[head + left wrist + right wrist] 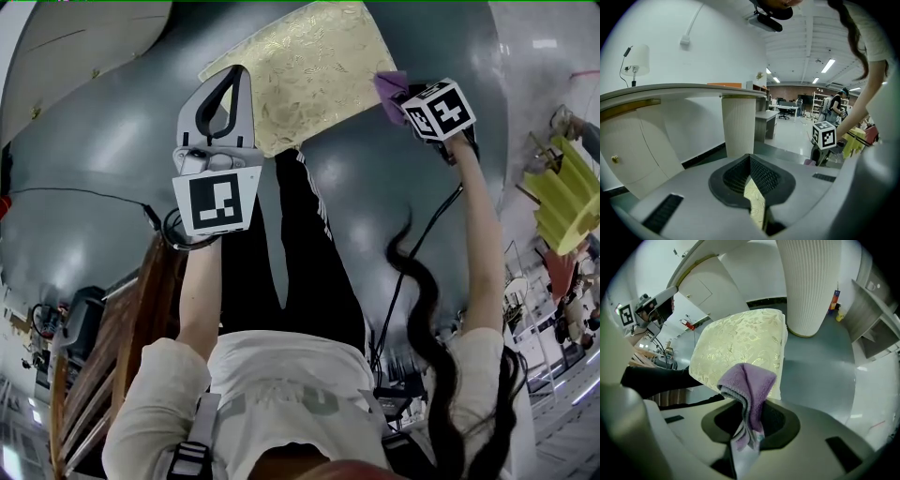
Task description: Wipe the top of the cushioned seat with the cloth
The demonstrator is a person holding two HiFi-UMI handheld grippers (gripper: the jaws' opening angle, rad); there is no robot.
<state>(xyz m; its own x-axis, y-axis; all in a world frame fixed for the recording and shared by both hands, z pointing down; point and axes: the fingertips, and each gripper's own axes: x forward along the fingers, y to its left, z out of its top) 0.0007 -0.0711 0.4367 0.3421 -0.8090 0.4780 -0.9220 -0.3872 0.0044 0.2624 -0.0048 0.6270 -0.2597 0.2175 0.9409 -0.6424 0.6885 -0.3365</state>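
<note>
Cushioned seat (pixel 300 70): square pad in pale gold fabric with a shiny leaf-and-flower pattern. It is flat-topped with soft rounded corners and sits above the grey floor (pixel 394 206).
Cloth (pixel 388 92): lilac terry with a grey underside, folded into a thick bunched wad. It sits at the seat's right edge, close to the near right corner, and laps over the rim. Whether it presses on the fabric cannot be told.
Right gripper (pixel 401 97): on the seat's right side, jaws clamped on the cloth. The wad sticks out past the tips toward the seat, and a loose tail hangs back between the jaws.
Left gripper (pixel 236 80): at the seat's left near corner, jaws brought together at the tips with nothing between them – only gold fabric shows through the slit below.
Edges: the rest of the seat's top lies uncovered, from the cloth across to the left gripper.
Open room: bare floor lies right of the seat. A white ribbed column (pixel 811 287) stands just past its far corner – the person's dark-trousered legs (pixel 281 244) stand at its near side.
</note>
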